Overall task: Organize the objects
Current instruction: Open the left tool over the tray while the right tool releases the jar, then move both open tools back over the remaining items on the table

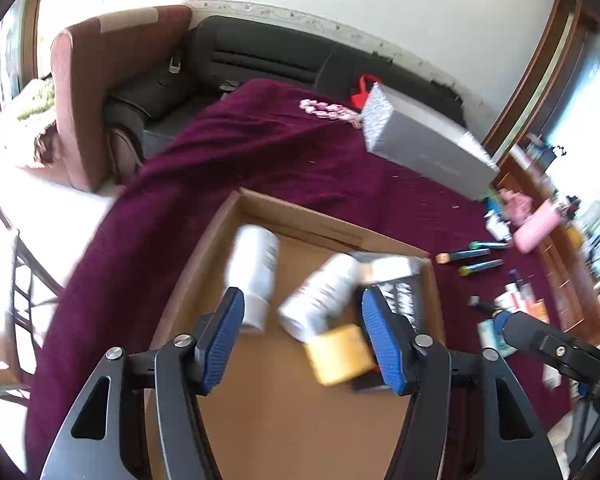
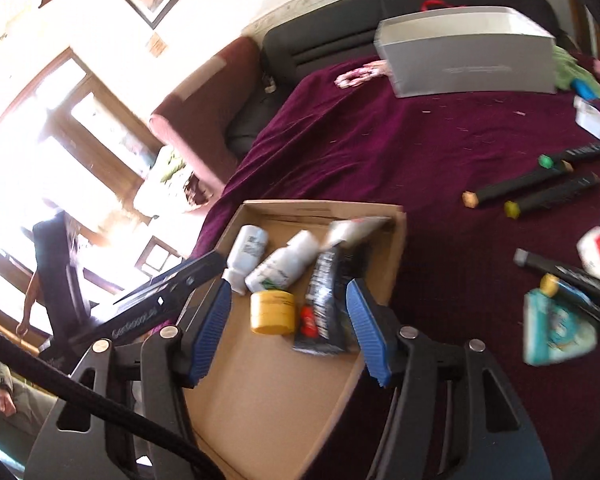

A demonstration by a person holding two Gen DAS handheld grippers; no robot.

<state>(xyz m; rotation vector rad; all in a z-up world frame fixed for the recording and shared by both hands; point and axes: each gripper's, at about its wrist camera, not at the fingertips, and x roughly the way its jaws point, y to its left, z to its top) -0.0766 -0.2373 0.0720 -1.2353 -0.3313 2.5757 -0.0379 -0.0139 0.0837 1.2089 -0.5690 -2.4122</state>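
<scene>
Cardboard box [image 2: 260, 392] sits at the surface's near left corner, on the purple cloth [image 2: 420, 152]. Inside, against its far wall: two white bottles [image 2: 284, 260], a yellow jar [image 2: 272, 312], a dark tube [image 2: 324, 296].

Left claw [image 1: 304, 332] and right claw [image 2: 288, 320] hover above the box, each about half open, nothing gripped.

Loose markers [image 2: 540, 184] and a teal packet [image 2: 556, 328] lie well right of the box.

Risks: bottles lie on their sides and could roll when nudged. Claws are close together and may collide. Cloth could drag under a low reach.
</scene>
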